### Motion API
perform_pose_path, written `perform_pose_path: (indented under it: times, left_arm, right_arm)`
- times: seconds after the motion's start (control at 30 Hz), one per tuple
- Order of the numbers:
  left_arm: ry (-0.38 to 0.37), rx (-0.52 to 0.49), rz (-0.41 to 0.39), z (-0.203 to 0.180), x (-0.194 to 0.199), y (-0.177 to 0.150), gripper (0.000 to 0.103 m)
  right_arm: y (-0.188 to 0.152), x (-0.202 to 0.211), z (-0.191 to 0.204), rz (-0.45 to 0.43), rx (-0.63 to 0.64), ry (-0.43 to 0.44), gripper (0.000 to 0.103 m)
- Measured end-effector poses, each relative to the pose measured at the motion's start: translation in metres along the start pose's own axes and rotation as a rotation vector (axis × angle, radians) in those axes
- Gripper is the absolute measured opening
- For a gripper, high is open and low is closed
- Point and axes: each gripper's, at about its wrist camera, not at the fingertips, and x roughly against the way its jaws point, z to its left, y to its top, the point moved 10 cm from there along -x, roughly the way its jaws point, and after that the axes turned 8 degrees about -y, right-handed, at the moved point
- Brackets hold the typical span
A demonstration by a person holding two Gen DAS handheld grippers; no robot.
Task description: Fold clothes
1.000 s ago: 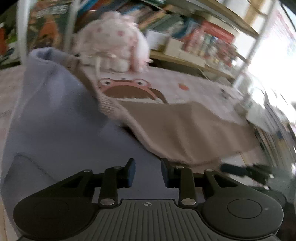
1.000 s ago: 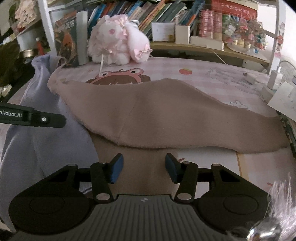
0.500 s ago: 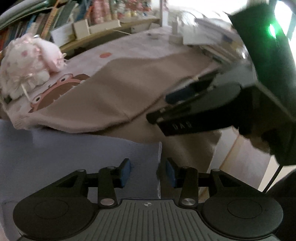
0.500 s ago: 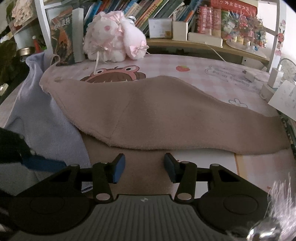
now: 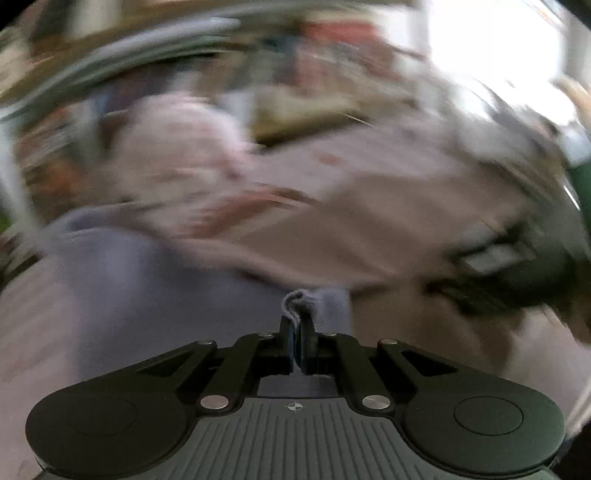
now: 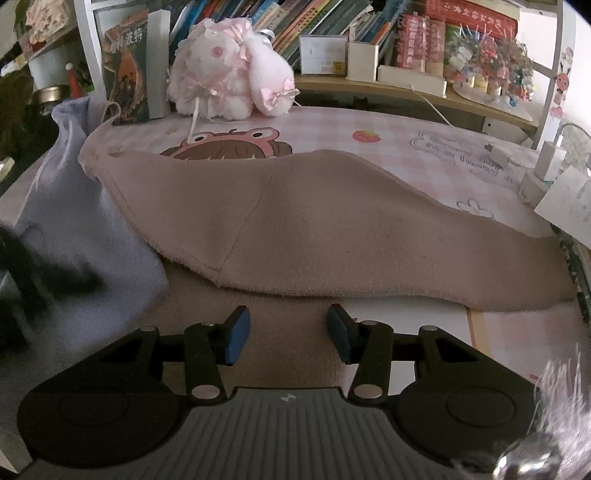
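Observation:
A lavender garment (image 6: 85, 236) lies on the left of the desk, partly under a beige-pink garment (image 6: 332, 236) spread across the middle. In the blurred left wrist view my left gripper (image 5: 296, 328) is shut on a pinched corner of the lavender garment (image 5: 303, 299), which bunches up between the pads. My right gripper (image 6: 289, 328) stands open just above the near edge of the beige-pink garment, nothing between its fingers. A dark blur at the left edge of the right wrist view is the left gripper (image 6: 40, 280).
A pink plush toy (image 6: 229, 85) sits at the back of the desk on a pink checked mat (image 6: 369, 133). Behind it runs a shelf of books (image 6: 295, 26). White chargers (image 6: 550, 162) and a paper card (image 6: 569, 206) lie at the right.
My left gripper has closed on the lavender garment's corner and swung, blurring its view. The right gripper has stayed put and open.

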Motion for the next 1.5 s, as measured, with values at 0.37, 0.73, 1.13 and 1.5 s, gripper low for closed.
perform_pose_path:
  times: [0.37, 0.73, 1.13, 1.5]
  left_arm:
    - [0.534, 0.385, -0.154, 0.264, 0.127, -0.027, 0.005]
    - [0.710, 0.480, -0.183, 0.356, 0.157, -0.053, 0.005]
    - [0.723, 0.359, -0.158, 0.327, 0.147, -0.048, 0.058]
    - [0.244, 0.364, -0.043, 0.154, 0.054, -0.061, 0.061]
  right_arm:
    - [-0.001, -0.001, 0.003, 0.005, -0.011, -0.050, 0.046]
    - [0.005, -0.006, 0.003, 0.037, -0.058, -0.118, 0.046]
    - [0.023, 0.003, 0.023, -0.003, 0.091, -0.141, 0.049]
    - [0.049, -0.006, 0.105, -0.127, 0.446, 0.030, 0.050]
